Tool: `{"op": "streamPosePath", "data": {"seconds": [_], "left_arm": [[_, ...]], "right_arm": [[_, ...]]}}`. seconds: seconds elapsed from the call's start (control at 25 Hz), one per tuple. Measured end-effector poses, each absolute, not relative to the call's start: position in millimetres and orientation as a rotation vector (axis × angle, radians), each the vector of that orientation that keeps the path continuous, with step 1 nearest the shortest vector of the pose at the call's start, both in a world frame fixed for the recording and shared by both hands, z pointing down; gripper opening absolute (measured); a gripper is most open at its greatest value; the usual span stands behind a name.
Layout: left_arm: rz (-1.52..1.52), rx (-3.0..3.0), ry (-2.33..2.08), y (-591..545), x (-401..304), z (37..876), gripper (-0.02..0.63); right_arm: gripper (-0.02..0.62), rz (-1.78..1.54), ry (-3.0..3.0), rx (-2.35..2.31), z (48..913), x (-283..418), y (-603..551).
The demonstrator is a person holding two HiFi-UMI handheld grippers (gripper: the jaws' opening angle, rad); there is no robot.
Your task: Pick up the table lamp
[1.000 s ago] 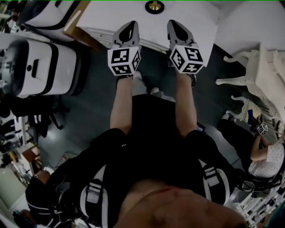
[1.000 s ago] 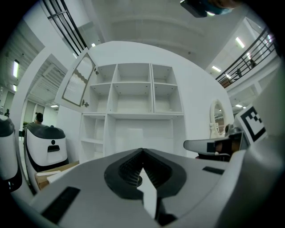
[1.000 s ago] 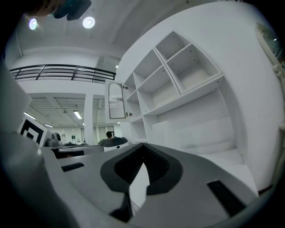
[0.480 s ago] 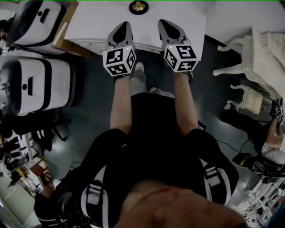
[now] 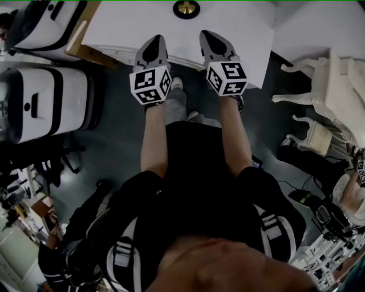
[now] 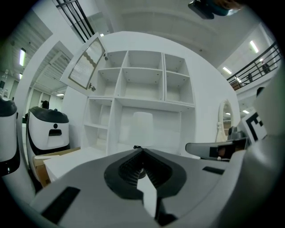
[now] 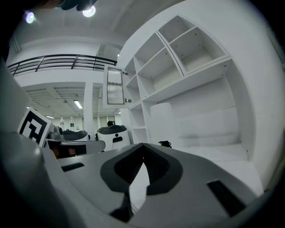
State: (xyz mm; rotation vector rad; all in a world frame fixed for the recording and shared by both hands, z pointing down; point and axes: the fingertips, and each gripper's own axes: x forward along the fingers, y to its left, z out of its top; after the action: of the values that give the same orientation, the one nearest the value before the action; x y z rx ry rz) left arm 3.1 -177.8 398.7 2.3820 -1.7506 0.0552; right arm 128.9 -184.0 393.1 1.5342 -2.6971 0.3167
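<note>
Dark flooring (image 5: 120,142) is seen beneath a white desk (image 5: 125,25) at the far side, which is backed by a white shelving unit (image 6: 142,80) of open compartments. Two white, black-trimmed machines (image 5: 48,102) are parked at the left, and a white carved chair (image 5: 336,85) is placed at the right. Over the desk's near edge, the left gripper (image 5: 154,40) and the right gripper (image 5: 206,35) are held side by side, apart from each other and pointed toward the shelves. Each one's jaws are closed tip to tip with nothing between them. The table lamp (image 5: 186,8) is set farther back on the desk, untouched, ahead of the gap between the grippers. Its pale shade (image 6: 141,127) is shown against the unit's back panel.
</note>
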Motion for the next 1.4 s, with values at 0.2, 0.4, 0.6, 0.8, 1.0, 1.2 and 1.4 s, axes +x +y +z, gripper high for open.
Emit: {"op": "streamPosePath", "data": {"seconds": [0.2,0.4,0.6,0.8,1.0,1.2,1.4], "left_arm": [[0.082,2.335,-1.766,-189,-7,417,0.009],[0.096,2.304,-1.768,-196,-20,428,0.009],[0.126,2.274,-1.720,-208,-22,453,0.009],[0.159,2.270,-1.675,-218,-33,471,0.009],[0.198,2.265,-1.640,-232,-34,479,0.009],[0.221,2.261,-1.610,-242,-39,485,0.009],[0.246,2.269,-1.556,-254,-37,493,0.009]], "right_arm": [[0.018,0.359,-2.704,1.483,413,112,-203],[0.018,0.359,-2.669,1.490,427,97,-210],[0.020,0.404,-2.627,1.489,450,92,-225],[0.020,0.452,-2.615,1.509,470,80,-236],[0.081,0.508,-2.615,1.500,480,72,-251],[0.084,0.501,-2.588,1.549,486,71,-267],[0.130,0.529,-2.542,1.652,497,82,-291]]}}
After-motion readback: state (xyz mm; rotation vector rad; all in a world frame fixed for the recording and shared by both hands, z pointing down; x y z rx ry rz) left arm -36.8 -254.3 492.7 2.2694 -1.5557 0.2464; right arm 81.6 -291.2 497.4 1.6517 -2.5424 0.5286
